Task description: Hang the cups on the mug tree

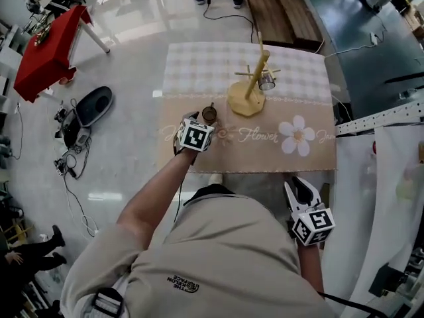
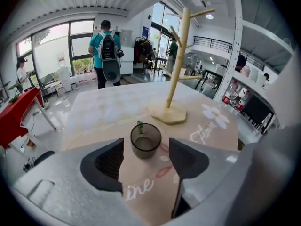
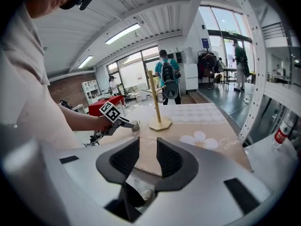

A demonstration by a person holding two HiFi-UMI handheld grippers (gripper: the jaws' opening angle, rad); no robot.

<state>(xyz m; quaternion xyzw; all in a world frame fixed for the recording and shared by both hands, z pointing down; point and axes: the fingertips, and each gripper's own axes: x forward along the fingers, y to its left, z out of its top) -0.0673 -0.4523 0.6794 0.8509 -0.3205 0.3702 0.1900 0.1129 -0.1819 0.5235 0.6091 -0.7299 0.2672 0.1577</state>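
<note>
A dark see-through cup (image 1: 209, 114) (image 2: 145, 140) stands upright on the beige table mat, its handle on the far side. My left gripper (image 1: 204, 121) (image 2: 146, 154) is open, its jaws wide on either side just short of the cup and not touching it. The wooden mug tree (image 1: 248, 85) (image 2: 175, 69) (image 3: 157, 109) stands a little beyond, to the right, with a clear cup (image 1: 267, 80) hanging on one peg. My right gripper (image 1: 302, 185) (image 3: 148, 157) hangs off the table's near right corner, with a narrow gap between its jaws and nothing in it.
The table (image 1: 305, 158) carries a checked and flower-print mat. A red table (image 1: 50, 45) and cables with a dark case (image 1: 93, 106) are on the floor at left. A white perforated frame (image 1: 381, 119) runs along the right. People stand in the hall beyond.
</note>
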